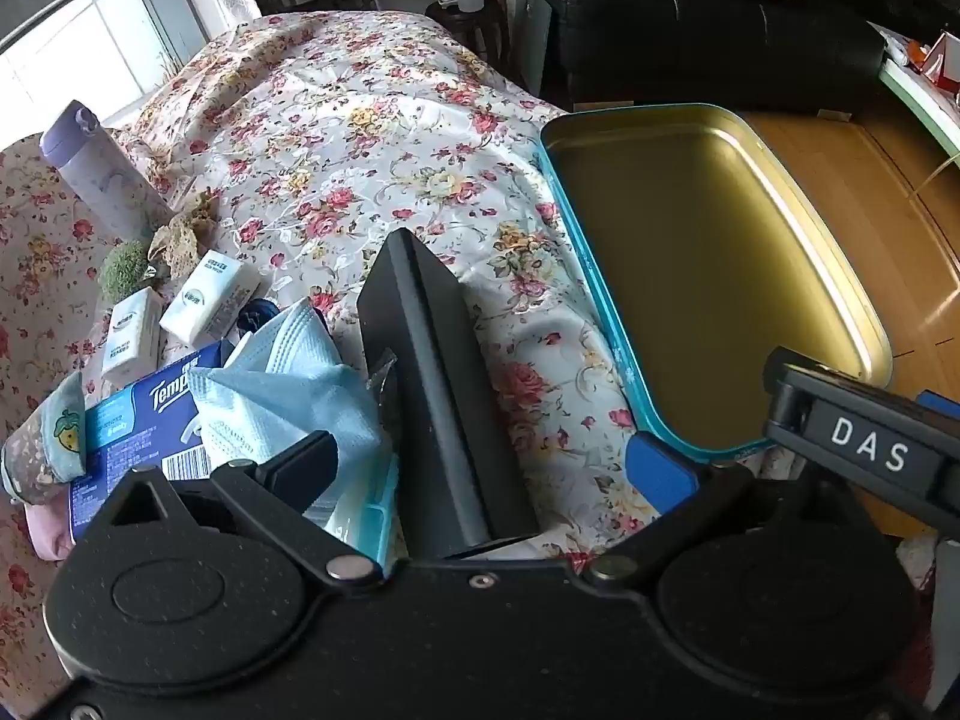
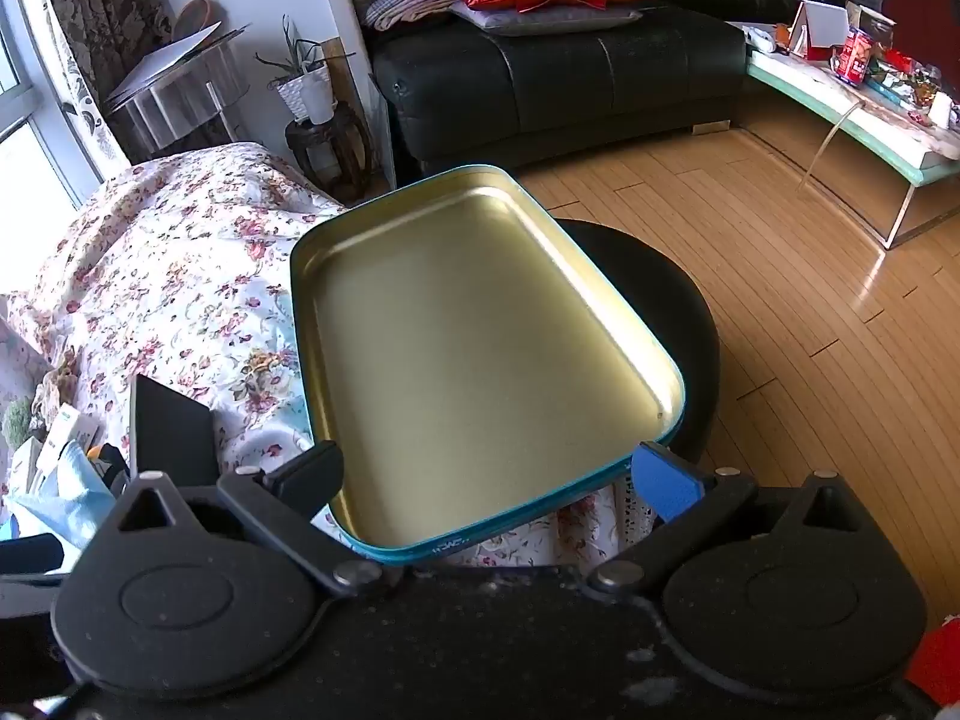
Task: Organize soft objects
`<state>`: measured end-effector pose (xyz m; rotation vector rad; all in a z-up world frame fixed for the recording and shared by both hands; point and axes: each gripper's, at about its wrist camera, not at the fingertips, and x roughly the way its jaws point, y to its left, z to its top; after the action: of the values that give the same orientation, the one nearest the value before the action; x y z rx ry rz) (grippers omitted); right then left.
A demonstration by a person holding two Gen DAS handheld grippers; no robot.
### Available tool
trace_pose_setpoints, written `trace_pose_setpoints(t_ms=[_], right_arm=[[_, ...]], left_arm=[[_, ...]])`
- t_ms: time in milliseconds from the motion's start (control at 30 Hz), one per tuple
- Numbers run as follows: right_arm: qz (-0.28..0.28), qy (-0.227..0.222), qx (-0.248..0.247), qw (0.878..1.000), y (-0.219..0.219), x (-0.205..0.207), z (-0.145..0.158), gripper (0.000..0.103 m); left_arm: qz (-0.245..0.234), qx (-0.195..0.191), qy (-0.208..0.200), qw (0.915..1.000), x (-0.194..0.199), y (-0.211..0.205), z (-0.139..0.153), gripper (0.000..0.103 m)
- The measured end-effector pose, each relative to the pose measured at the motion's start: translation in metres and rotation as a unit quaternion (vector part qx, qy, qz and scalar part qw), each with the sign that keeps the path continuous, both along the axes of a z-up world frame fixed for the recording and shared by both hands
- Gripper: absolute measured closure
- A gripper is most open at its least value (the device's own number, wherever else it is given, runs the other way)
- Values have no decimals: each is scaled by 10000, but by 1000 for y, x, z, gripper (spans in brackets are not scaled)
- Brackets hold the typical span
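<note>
Over on the left, the soft things sit in a heap on the floral bedspread [image 1: 336, 138]: a little printed pouch [image 1: 45, 438], a blue Tempo tissue pack [image 1: 138, 420], two small white tissue packets [image 1: 171, 312], and a pale blue face mask [image 1: 282, 378] draped on top. The left gripper [image 1: 489, 462] hovers just above that heap, jaws spread as wide as they go, nothing between them; its left finger is right at the mask's edge. A tall black wedge-shaped object [image 1: 432, 372] stands just right of the mask, so the approach wants to stay left of it.

Moving right, the empty blue-rimmed tin tray [image 2: 480, 348] waits, one side resting on the bedspread, the other on a round black stool [image 2: 672, 300]. The right gripper [image 2: 504, 480] hangs over its near rim, jaws fully apart, holding nothing.

The mask looks the likely first pick: pinch the bunched middle, not a loose corner. The tray may tip, so set things down gently.
</note>
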<state>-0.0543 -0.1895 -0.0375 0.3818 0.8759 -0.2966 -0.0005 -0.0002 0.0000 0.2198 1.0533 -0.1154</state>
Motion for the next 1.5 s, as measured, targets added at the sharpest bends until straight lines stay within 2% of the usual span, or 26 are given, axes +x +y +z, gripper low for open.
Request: trace_pose_setpoints(t_ms=[1500], right_arm=[[13,43,-34,10000,10,3,-6,0]], left_arm=[[61,-13,25,10000,-2,5,-2,4]])
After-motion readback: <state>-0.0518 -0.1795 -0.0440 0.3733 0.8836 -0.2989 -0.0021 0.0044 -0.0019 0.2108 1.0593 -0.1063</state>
